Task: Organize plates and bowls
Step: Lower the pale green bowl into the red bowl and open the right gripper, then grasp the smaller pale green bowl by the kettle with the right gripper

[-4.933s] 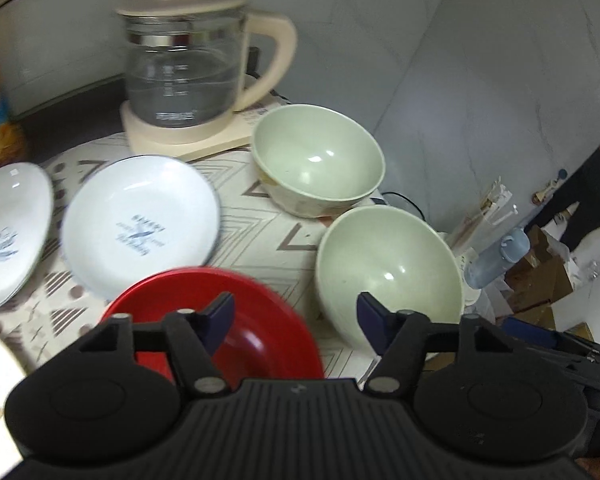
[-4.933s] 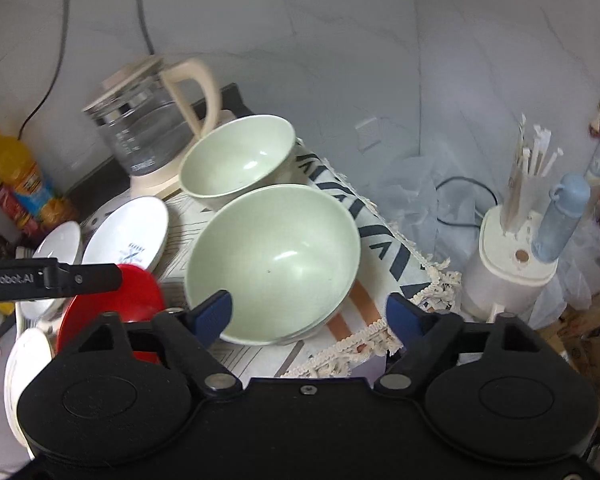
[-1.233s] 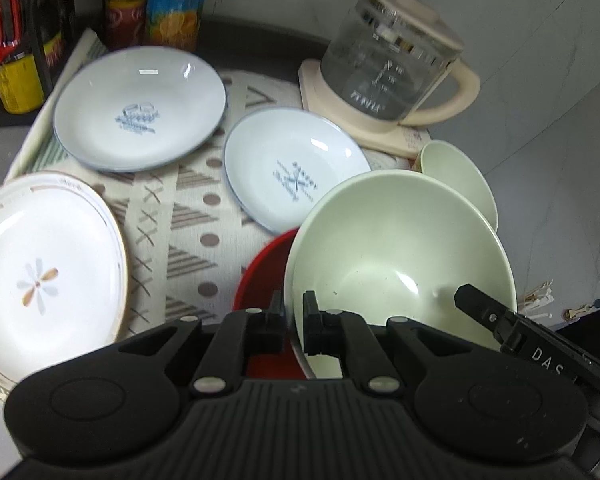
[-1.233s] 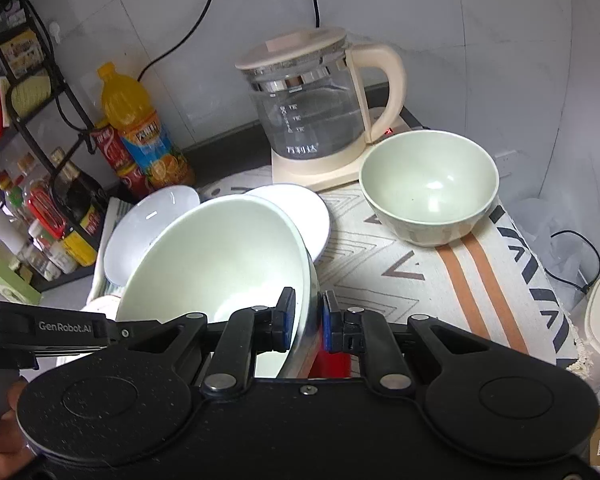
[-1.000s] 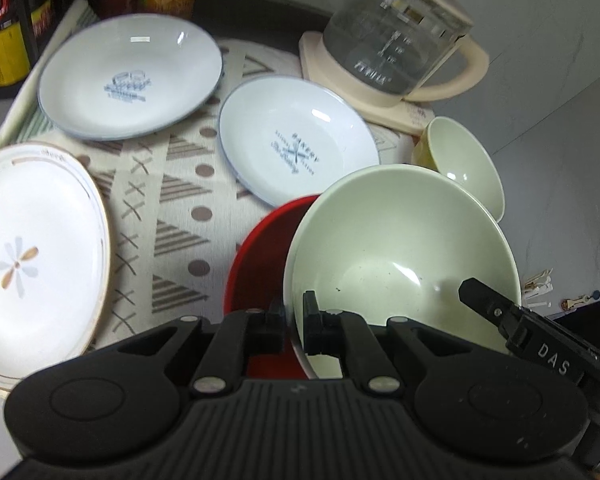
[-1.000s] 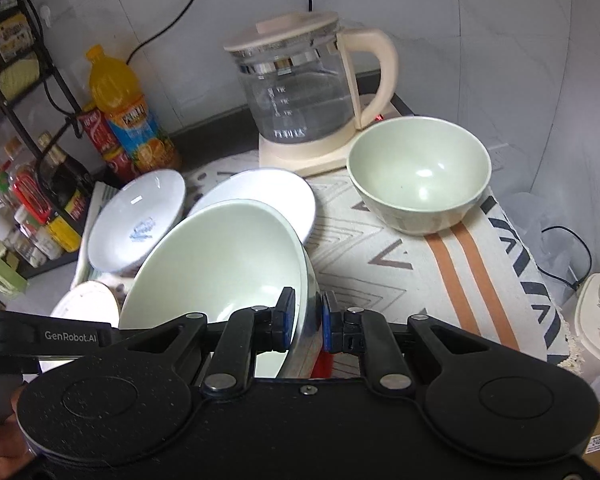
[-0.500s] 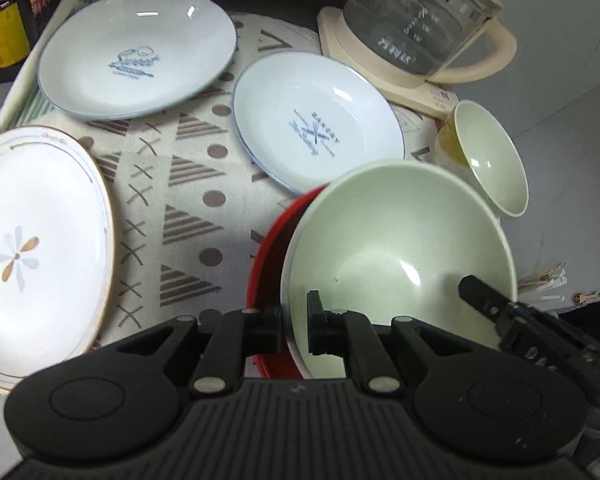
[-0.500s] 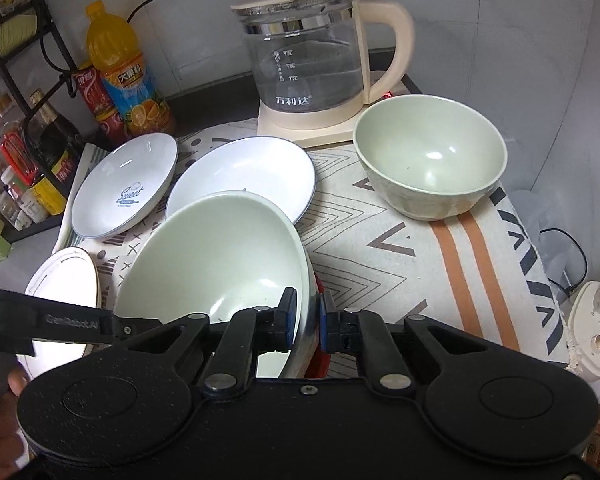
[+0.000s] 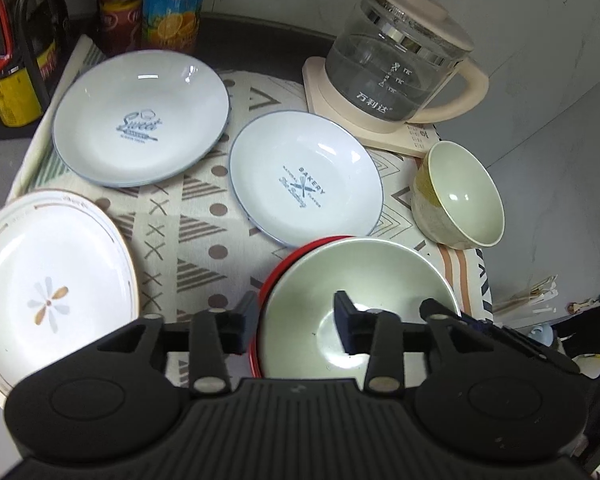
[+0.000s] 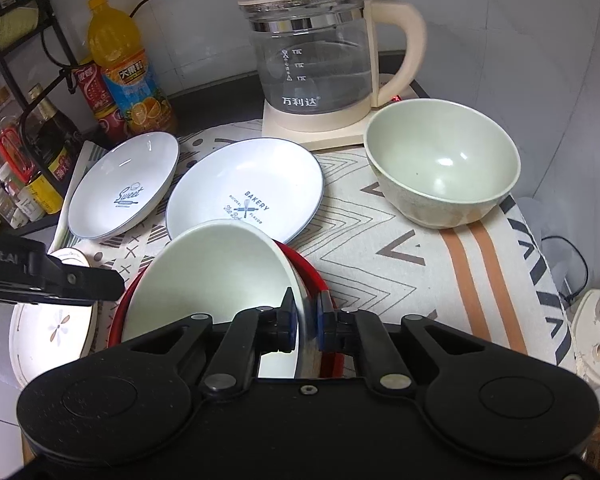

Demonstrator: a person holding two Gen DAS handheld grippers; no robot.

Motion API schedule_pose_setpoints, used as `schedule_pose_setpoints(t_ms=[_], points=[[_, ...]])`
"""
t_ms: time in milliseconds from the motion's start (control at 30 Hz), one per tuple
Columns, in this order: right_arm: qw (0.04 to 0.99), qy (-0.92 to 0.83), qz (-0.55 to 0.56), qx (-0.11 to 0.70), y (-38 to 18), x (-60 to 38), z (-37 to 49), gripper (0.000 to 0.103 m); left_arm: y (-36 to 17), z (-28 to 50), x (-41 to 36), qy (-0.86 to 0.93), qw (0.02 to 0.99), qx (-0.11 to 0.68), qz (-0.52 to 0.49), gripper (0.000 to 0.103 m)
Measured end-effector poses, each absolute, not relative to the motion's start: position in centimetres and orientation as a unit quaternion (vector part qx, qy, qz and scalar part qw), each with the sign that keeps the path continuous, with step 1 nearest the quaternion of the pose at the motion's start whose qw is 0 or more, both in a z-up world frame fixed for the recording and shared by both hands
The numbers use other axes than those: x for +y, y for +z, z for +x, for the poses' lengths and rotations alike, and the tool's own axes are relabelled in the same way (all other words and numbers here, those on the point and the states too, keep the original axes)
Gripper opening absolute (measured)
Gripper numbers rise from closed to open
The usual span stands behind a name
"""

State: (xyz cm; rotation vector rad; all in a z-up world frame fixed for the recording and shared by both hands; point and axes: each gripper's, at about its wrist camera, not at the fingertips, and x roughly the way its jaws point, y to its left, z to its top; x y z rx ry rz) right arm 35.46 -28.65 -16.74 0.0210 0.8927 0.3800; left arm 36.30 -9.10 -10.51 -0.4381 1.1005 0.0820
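A large pale green bowl [image 9: 340, 280] [image 10: 220, 272] sits inside a red bowl [image 9: 266, 292] [image 10: 312, 276] at the near edge of the table. My left gripper [image 9: 294, 316] is open, its fingers straddling the green bowl's left rim. My right gripper [image 10: 305, 320] is shut on the green bowl's right rim. A second green bowl [image 9: 460, 196] [image 10: 440, 164] stands at the right. Two white plates with blue print [image 9: 140, 120] [image 9: 304, 184] [image 10: 124, 188] [image 10: 244, 188] and a white flower plate [image 9: 48, 280] [image 10: 48, 332] lie on the patterned cloth.
A glass kettle [image 9: 392, 68] [image 10: 324, 52] on a cream base stands at the back right. Bottles and cans [image 9: 172, 0] [image 10: 128, 76] and a rack of jars [image 10: 24, 152] line the back left. The table's edge drops off on the right [image 10: 540, 264].
The green bowl has come down into the red bowl. My left gripper has opened and let go of the rim. My right gripper still holds the rim.
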Motion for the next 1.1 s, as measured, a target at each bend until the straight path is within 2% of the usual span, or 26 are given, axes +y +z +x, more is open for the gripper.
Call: schedule_pose_setpoints(t_ms=[67, 200, 300, 367, 433, 500, 900, 1100], points=[[0.887, 0.177, 0.017, 0.427, -16.4, -28.9, 35.4, 0.021, -10.2, 36.4, -9.2, 0.041, 0.832, 0.516, -0.200, 0.049], [0.890, 0.182, 0.036, 0.417, -15.3, -29.7, 35.2, 0.031, -9.7, 36.6, -9.5, 0.046, 0.837, 0.513, -0.186, 0.061], [0.891, 0.176, 0.055, 0.416, -14.8, -30.4, 35.1, 0.056, -9.4, 36.9, -9.7, 0.044, 0.839, 0.512, -0.180, 0.066], [0.893, 0.172, 0.071, 0.409, -14.4, -30.9, 34.9, 0.063, -9.3, 37.2, -10.0, 0.039, 0.840, 0.513, -0.174, 0.071], [0.893, 0.169, 0.087, 0.408, -14.3, -31.5, 34.9, 0.078, -9.3, 37.5, -10.3, 0.039, 0.841, 0.514, -0.168, 0.075], [0.895, 0.164, 0.105, 0.401, -14.1, -32.3, 34.8, 0.084, -9.3, 37.9, -10.6, 0.035, 0.842, 0.513, -0.164, 0.076], [0.921, 0.088, 0.117, 0.361, -14.1, -36.2, 36.0, 0.085, -9.8, 41.7, -13.6, -0.007, 0.847, 0.510, -0.149, 0.076], [0.918, 0.065, 0.120, 0.371, -14.2, -37.3, 37.6, 0.085, -10.3, 44.7, -15.5, -0.029, 0.849, 0.510, -0.136, 0.076]])
